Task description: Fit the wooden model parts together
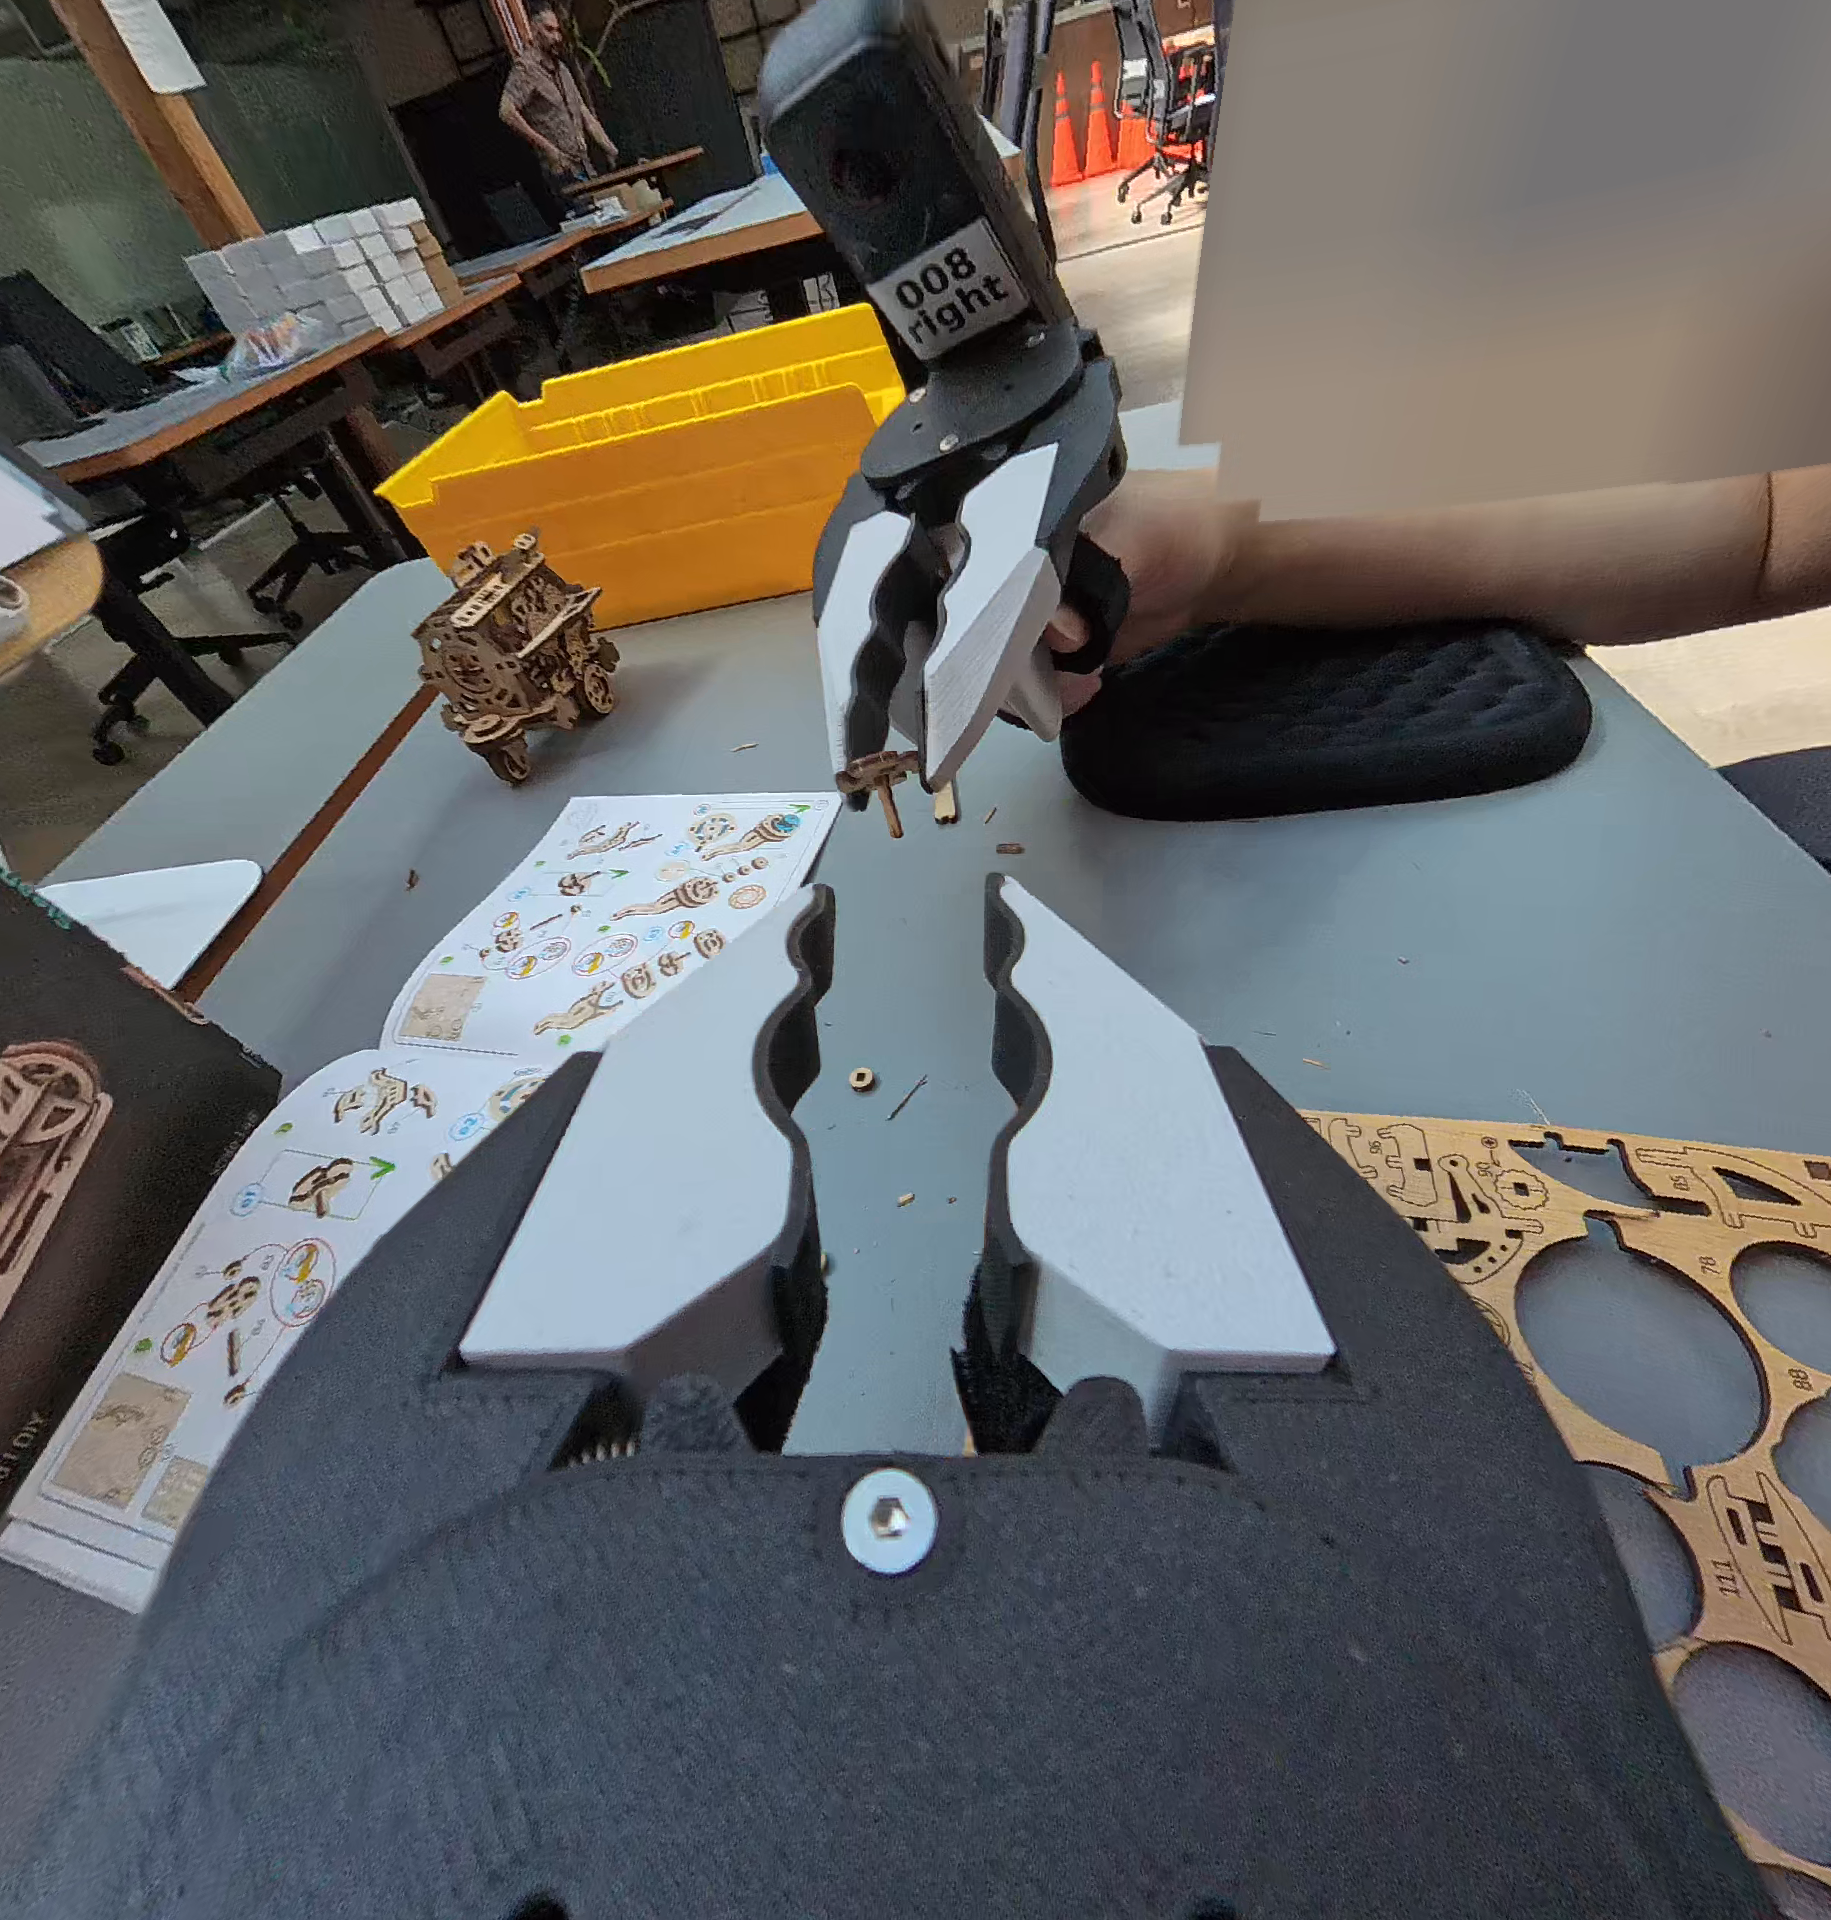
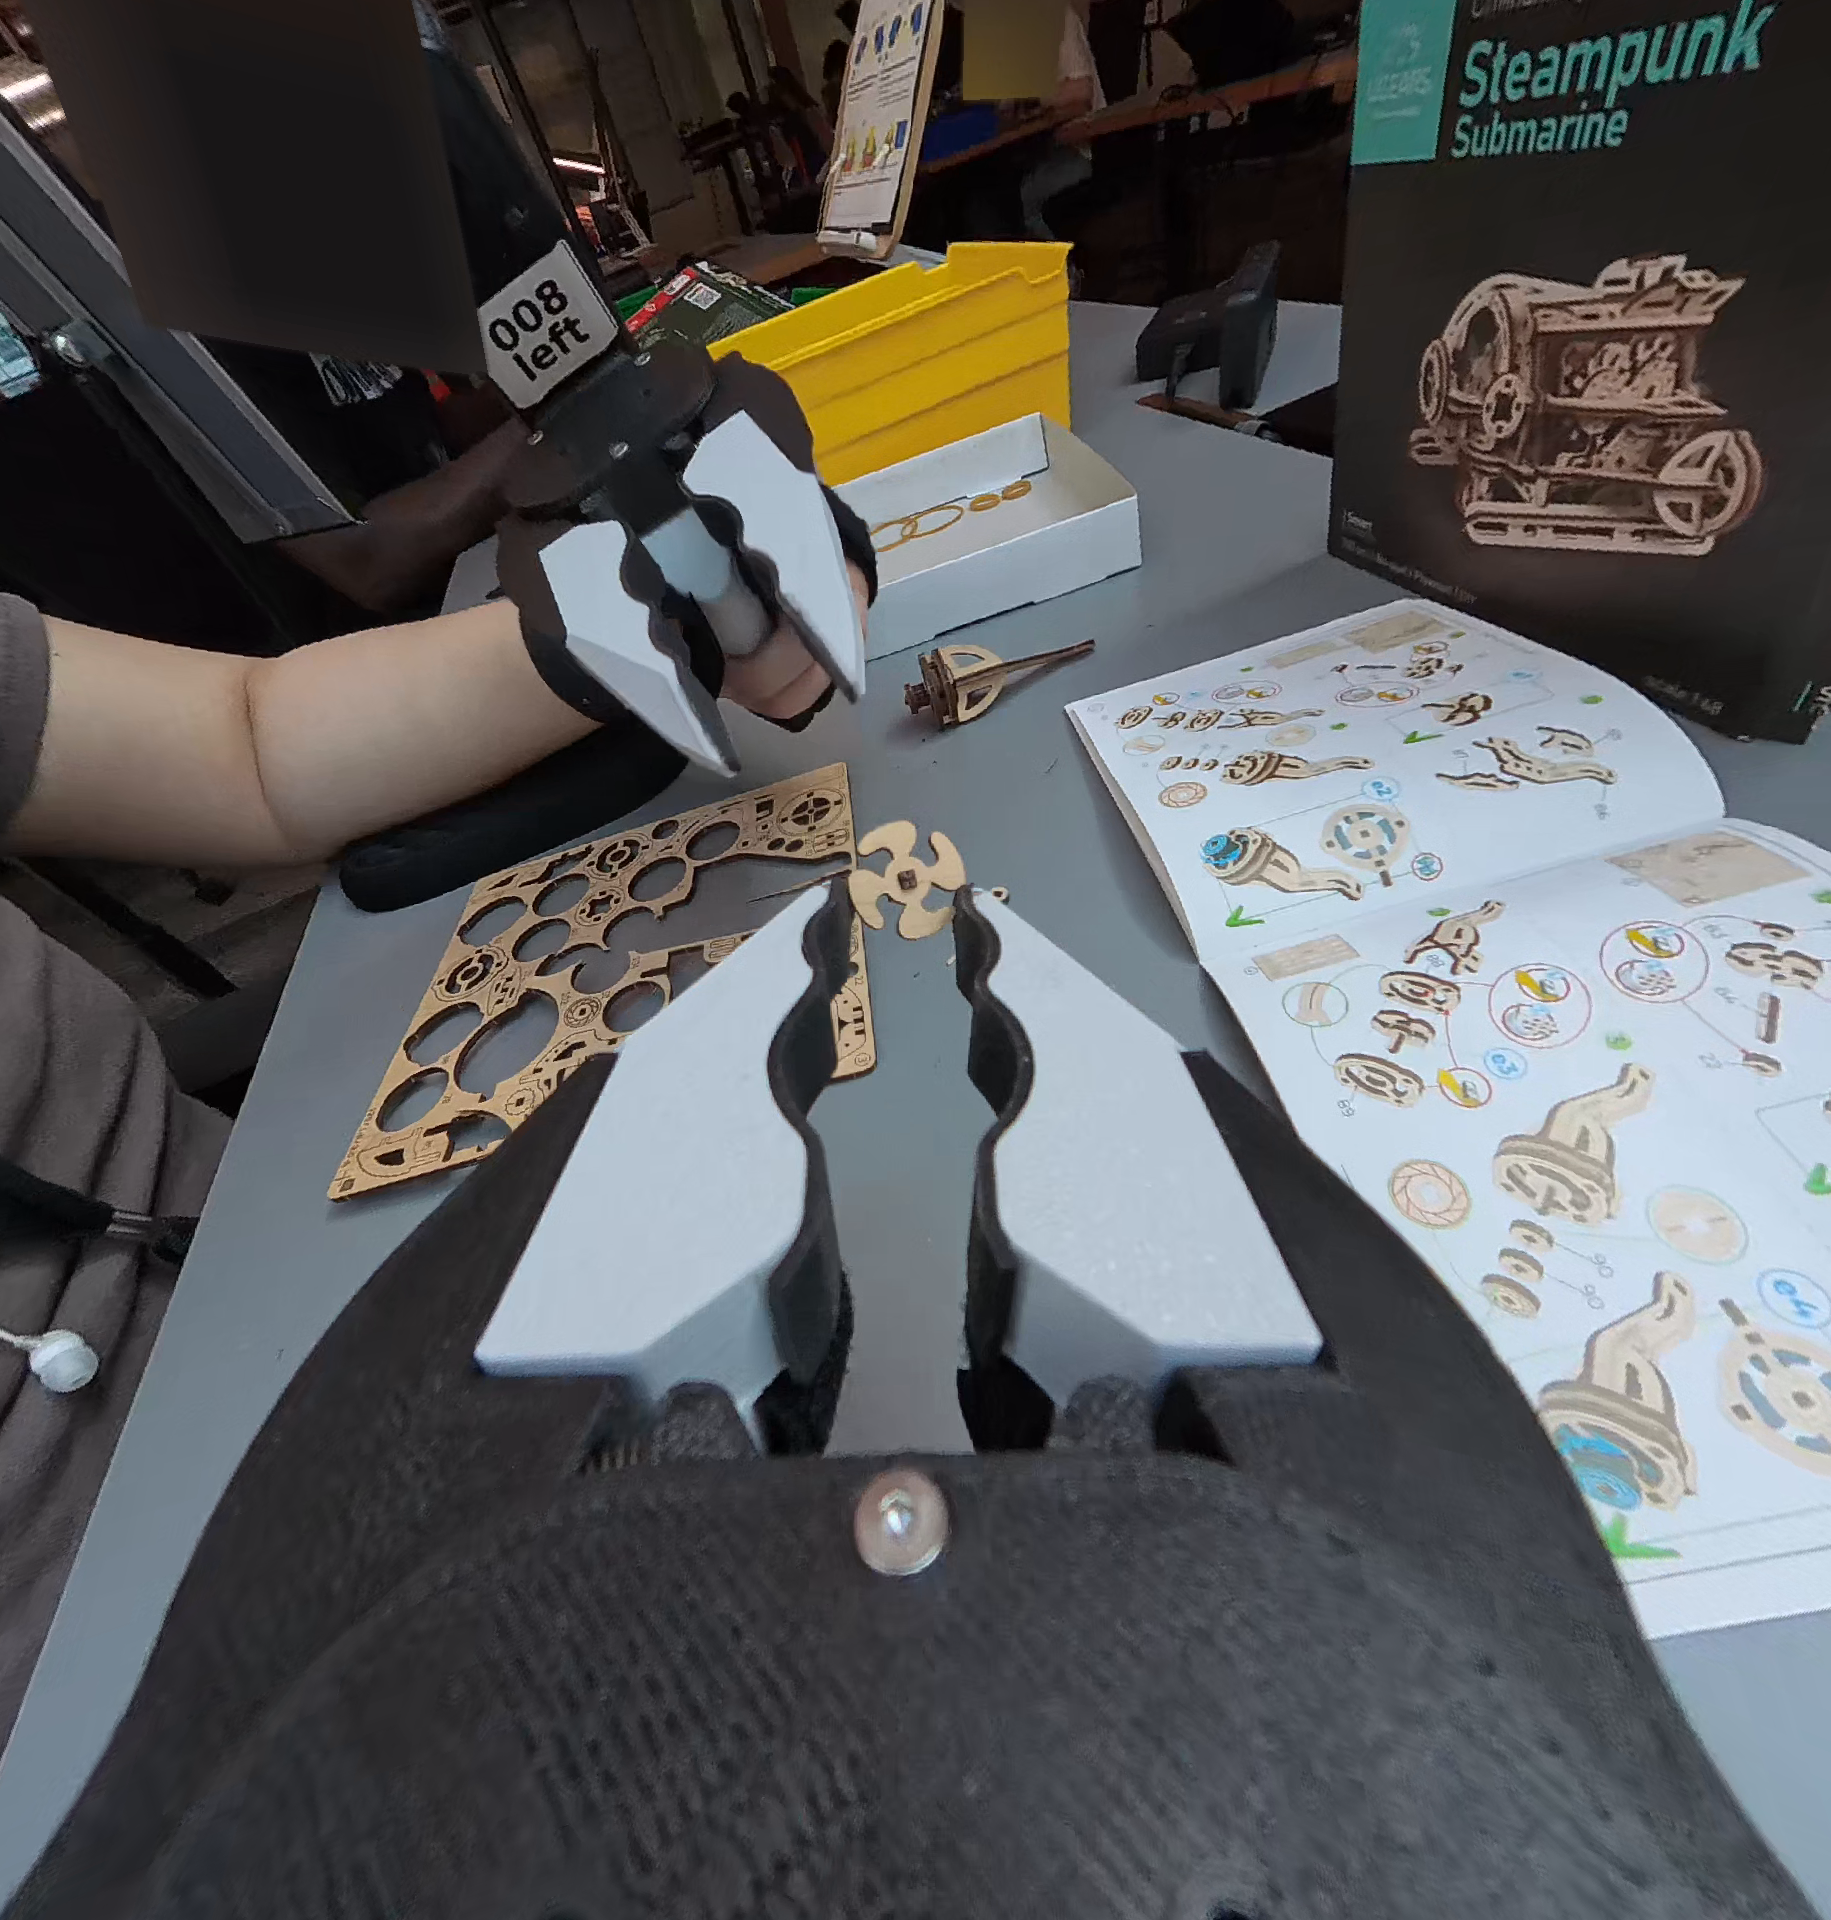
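Left gripper (image 1: 906, 899) fingers gaped empty; only right view showed propeller piece (image 2: 908, 880) pinched at right gripper (image 2: 903, 906) tips.

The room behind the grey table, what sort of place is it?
Probably a shared workshop or lab. Rows of work desks stand behind, orange traffic cones and office chairs sit on an open floor, and a yellow parts bin rests on the table.

A workshop: rows of workbenches (image 1: 267, 395), office chairs (image 1: 1160, 94), traffic cones (image 1: 1082, 130).
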{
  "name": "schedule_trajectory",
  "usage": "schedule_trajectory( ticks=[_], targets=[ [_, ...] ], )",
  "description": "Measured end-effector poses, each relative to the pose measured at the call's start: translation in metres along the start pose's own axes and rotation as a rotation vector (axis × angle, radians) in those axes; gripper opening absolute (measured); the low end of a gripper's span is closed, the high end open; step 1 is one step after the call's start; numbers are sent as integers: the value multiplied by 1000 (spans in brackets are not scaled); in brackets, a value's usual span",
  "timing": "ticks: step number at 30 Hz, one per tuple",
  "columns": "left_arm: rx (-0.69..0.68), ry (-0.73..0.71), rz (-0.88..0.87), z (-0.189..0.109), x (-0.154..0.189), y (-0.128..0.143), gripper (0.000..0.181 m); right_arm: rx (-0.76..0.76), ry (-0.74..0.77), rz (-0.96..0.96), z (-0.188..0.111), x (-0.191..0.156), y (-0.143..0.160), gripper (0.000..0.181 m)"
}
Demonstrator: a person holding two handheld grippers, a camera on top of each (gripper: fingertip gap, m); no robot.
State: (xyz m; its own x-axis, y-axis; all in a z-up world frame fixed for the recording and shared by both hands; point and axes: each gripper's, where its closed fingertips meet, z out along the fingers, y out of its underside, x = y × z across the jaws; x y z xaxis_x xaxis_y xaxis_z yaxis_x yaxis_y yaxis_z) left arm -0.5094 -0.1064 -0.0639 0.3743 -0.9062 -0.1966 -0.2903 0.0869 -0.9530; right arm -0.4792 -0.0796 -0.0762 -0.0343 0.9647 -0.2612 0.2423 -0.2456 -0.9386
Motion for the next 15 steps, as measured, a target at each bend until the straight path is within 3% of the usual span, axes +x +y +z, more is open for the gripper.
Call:
schedule_trajectory(
  ticks=[3, 7, 10, 15],
  targets=[
    [36, -62, -20, -12, -19, 0, 26, -37, -39, 10, 2, 2, 4, 18],
    [79, -107, -77, -21, -36, 3, 23, -207, -11, -32, 12, 20, 19, 19],
    [110, -142, -97, -27, -45, 1, 22, -288, -79, -95, 23, 21, 25, 19],
    [129, -179, -94, -33, -53, -2, 21, -409, -67, -156, 35, 36, 40, 19]
  ],
)
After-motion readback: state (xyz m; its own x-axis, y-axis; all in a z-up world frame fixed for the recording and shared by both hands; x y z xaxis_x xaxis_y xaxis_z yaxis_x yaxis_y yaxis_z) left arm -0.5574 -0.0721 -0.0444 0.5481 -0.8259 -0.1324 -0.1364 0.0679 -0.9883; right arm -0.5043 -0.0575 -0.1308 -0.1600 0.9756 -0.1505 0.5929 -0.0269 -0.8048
